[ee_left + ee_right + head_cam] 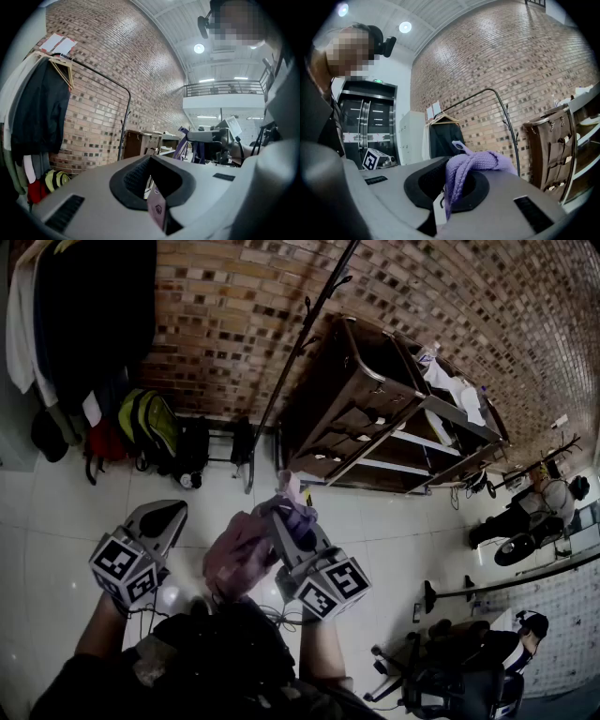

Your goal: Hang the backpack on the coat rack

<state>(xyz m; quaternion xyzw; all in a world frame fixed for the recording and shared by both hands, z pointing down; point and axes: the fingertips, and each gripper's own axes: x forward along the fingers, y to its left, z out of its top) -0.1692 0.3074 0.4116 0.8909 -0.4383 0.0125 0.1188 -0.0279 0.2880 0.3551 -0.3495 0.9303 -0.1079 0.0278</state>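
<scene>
Our right tongs (286, 517) clamp the backpack (239, 559) by its strap (480, 161), left tongs (164, 517) closed and empty alongside; we should raise that loop squarely toward the coat rack (298, 352) ahead.

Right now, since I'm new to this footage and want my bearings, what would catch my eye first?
The purple strap clamped in the right gripper stands out first, with the pink backpack bunched just left of it, low in the head view. Beyond them a black coat rack rises against the brick wall, and a dark coat hangs at the far left.
</scene>
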